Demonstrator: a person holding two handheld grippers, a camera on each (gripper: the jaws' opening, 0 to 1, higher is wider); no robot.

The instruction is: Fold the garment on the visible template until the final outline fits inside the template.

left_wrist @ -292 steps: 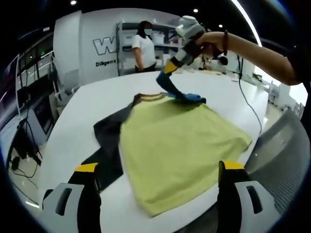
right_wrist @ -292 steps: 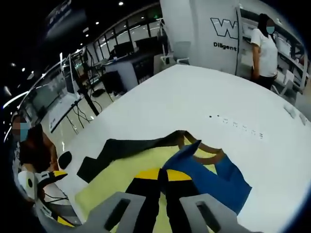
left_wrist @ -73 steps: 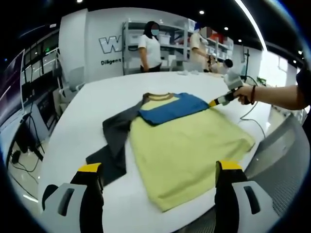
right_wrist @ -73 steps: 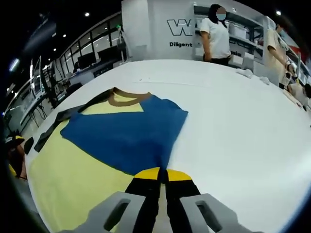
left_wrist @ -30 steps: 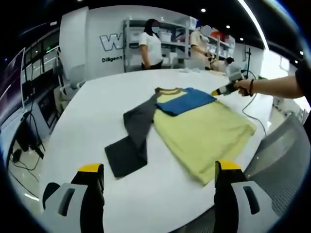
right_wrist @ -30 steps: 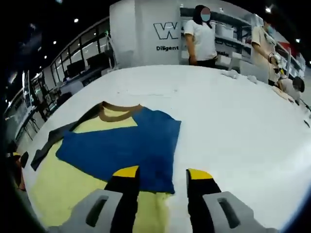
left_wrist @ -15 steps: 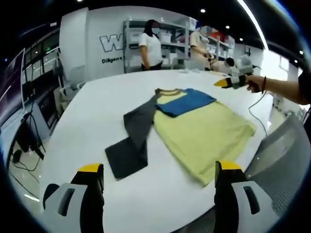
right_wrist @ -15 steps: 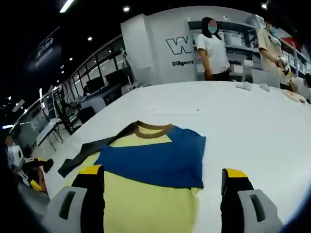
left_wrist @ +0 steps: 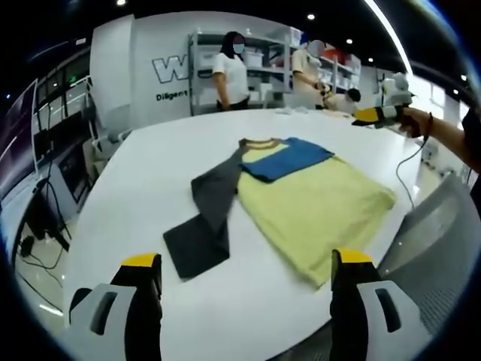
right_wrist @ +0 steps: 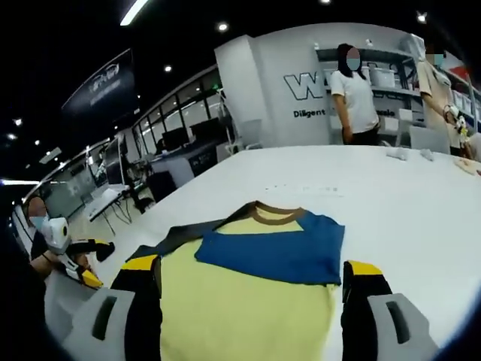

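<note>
A T-shirt lies flat on the white table [left_wrist: 143, 173]. Its yellow body [left_wrist: 312, 207] faces up, the blue sleeve [left_wrist: 289, 156] is folded across the chest below the brown collar [left_wrist: 261, 141], and the dark grey sleeve [left_wrist: 203, 218] stretches out sideways. My left gripper [left_wrist: 244, 301] is open at the near table edge, short of the shirt. My right gripper [right_wrist: 252, 301] is open in the air, with the yellow body [right_wrist: 240, 301] and blue sleeve [right_wrist: 278, 252] beyond its jaws. In the left gripper view the right gripper [left_wrist: 372, 115] hangs high past the shirt's far corner.
A grey mesh chair [left_wrist: 443, 241] stands by the table edge. Two people [left_wrist: 231, 71] stand at shelves behind the table. A cable [left_wrist: 402, 169] trails over the far edge. Small items [right_wrist: 406, 154] lie on the table's far side. The left gripper [right_wrist: 92, 263] is at the table's left.
My right gripper laid the blue sleeve over the chest, let go, opened wide, then rose and drew back from the shirt. My left gripper stayed open, drawn back from the shirt.
</note>
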